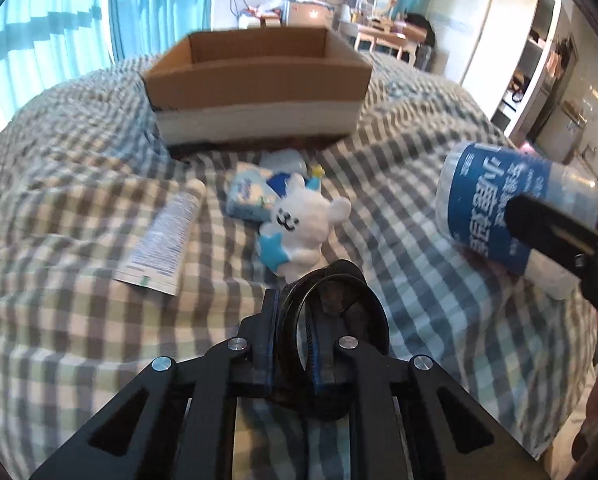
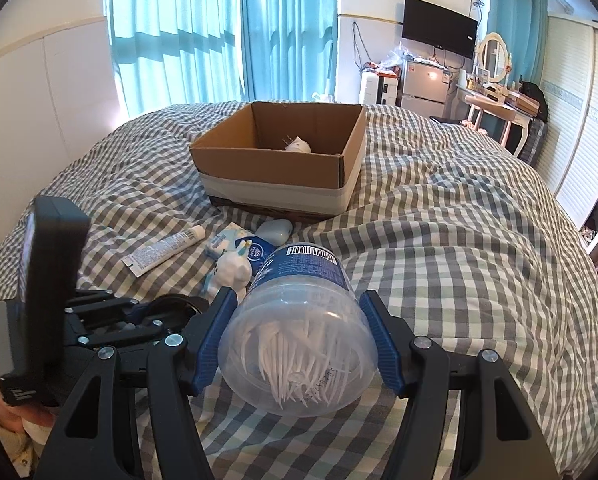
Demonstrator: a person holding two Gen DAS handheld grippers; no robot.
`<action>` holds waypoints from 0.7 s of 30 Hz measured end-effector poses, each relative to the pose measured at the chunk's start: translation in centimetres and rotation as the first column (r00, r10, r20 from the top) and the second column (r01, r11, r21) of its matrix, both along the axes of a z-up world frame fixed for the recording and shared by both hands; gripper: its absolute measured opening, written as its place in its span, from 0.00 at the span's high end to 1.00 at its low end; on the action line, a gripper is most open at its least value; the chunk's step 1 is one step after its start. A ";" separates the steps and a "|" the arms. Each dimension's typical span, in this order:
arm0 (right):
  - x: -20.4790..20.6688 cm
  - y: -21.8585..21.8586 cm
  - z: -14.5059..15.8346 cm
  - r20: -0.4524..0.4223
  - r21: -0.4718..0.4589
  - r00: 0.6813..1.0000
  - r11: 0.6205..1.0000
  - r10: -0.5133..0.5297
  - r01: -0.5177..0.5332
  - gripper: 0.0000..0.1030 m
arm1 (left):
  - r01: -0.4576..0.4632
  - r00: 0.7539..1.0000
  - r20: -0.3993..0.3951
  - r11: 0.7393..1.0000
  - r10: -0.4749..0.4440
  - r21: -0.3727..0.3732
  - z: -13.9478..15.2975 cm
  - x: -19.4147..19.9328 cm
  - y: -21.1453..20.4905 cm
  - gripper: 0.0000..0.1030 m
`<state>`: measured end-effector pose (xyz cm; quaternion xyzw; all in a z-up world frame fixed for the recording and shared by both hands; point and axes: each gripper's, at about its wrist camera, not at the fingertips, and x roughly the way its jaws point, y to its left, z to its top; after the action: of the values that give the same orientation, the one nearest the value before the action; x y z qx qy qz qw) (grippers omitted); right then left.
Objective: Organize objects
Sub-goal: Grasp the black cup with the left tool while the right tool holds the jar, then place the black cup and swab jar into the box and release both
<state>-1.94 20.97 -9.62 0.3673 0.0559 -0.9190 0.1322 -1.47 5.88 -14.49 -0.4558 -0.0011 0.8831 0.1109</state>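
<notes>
My right gripper (image 2: 299,320) is shut on a clear jar of white picks with a blue label (image 2: 299,332), held above the bed; the jar also shows in the left wrist view (image 1: 511,208). My left gripper (image 1: 315,316) is shut on a black ring-shaped object (image 1: 335,312), low over the bed; it also shows in the right wrist view (image 2: 139,312). An open cardboard box (image 2: 279,164) stands ahead on the bed with a small white object (image 2: 297,145) inside. A white bear toy (image 1: 299,224), a tissue pack (image 1: 247,192), a tube (image 1: 163,236) and a pale blue case (image 2: 275,231) lie before the box (image 1: 255,80).
Everything rests on a rumpled checked bedspread (image 2: 459,248). Blue curtains (image 2: 219,32) hang behind. A TV (image 2: 439,26), a small fridge (image 2: 423,84), a dressing table (image 2: 495,100) and a wardrobe (image 1: 495,40) stand beyond the bed.
</notes>
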 end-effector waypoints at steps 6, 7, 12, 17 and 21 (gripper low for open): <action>0.2 -0.6 1.0 -0.026 0.002 1.000 1.000 0.017 -0.017 0.39 | -0.039 0.994 -0.101 0.999 0.041 0.019 4.4 0.0 -2.0 0.88; 0.0 -0.8 1.2 -0.030 0.002 0.999 1.000 0.025 -0.025 0.39 | -0.047 0.992 -0.117 0.999 0.049 0.020 5.2 -0.5 -2.3 0.88; -2.0 -1.9 3.2 -0.066 -0.014 0.996 0.998 0.063 -0.064 0.39 | -0.062 0.984 -0.164 0.998 0.065 0.023 8.4 -3.3 -3.6 0.88; -5.8 -3.0 6.0 -0.111 -0.015 0.989 0.995 0.092 -0.095 0.39 | -0.066 0.975 -0.215 0.998 0.064 -0.002 11.5 -8.1 -3.9 0.88; -9.8 -3.9 7.5 -0.137 -0.008 0.986 0.995 0.093 -0.095 0.39 | -0.067 0.970 -0.235 0.997 0.058 -0.030 12.8 -12.9 -3.5 0.88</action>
<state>-11.73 17.04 -2.11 0.2997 0.0755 -0.9350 0.1738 -14.35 2.35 -1.71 -0.3502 0.0142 0.9337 0.0738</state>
